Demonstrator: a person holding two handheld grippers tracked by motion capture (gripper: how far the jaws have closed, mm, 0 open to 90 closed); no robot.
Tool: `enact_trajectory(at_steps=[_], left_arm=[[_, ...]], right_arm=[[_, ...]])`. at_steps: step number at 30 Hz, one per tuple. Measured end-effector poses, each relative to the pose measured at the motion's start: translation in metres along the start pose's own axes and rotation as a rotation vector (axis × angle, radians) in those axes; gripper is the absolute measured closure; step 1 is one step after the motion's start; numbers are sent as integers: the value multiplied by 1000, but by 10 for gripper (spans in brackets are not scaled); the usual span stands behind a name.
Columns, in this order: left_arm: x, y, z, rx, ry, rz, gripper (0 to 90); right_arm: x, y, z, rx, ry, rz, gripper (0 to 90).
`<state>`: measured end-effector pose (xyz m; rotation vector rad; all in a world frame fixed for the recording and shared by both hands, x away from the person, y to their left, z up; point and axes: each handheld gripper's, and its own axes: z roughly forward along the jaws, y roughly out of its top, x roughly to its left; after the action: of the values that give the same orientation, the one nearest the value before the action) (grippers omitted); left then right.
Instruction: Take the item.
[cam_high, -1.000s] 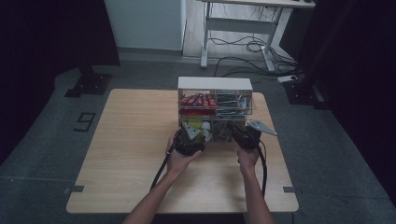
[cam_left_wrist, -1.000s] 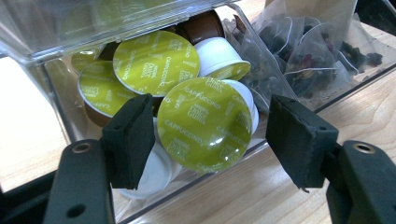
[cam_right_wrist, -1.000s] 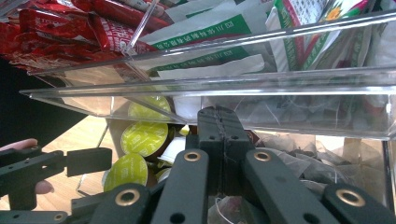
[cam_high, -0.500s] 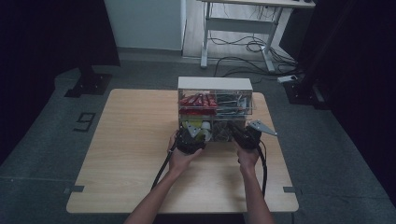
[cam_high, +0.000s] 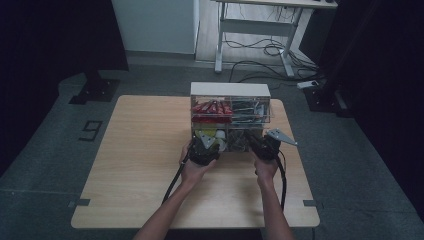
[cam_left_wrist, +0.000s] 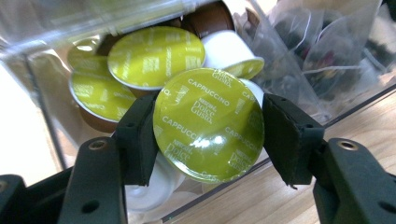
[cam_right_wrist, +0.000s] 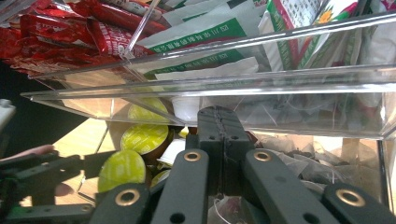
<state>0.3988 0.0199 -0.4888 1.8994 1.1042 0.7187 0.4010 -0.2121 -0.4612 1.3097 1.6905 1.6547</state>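
two hand-held grippers meet at the clear drawer box (cam_high: 230, 90) on the tabletop (cam_high: 140, 150). the left hand-held gripper (cam_left_wrist: 208, 133) has just closed and clamps a green cappuccino capsule (cam_left_wrist: 208, 123) at the box's lower left drawer. the right hand-held gripper (cam_right_wrist: 218, 126) has its jaws pressed together, at the lower right drawer.

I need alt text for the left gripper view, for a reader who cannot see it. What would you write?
The left tongs, which have just been closing, grip a green-lidded cappuccino capsule by its edges at the open front of a clear drawer. More green capsules lie behind it, with clear tea bags to the right.
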Motion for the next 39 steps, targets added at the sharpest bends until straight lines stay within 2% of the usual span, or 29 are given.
enact_trajectory(at_steps=[3,12,15,21,25,27,30,39], left_arm=[[0,2,-6,-15,-6,1,400],[1,3,-10,-8,-25,-1,401],[2,3,-14,-12,-43,-8,401],[1,2,-27,-50,-62,-20,401],[2,1,-33,-57,-68,-14,401],[2,0,-36,-60,-55,5,401],[2,-1,-38,-62,-56,9,401],[9,-9,-48,-63,-80,-17,401]], right_arm=[[0,0,0,0,-1,2,889],[0,-1,0,2,-4,-1,888],[-1,-1,0,3,-5,-3,889],[-1,-1,0,2,-6,-1,889],[-1,-1,0,3,-9,-2,889],[-1,-1,0,3,-11,-2,889],[-1,-2,0,2,-12,-3,889],[-2,-2,0,4,-15,-3,889]])
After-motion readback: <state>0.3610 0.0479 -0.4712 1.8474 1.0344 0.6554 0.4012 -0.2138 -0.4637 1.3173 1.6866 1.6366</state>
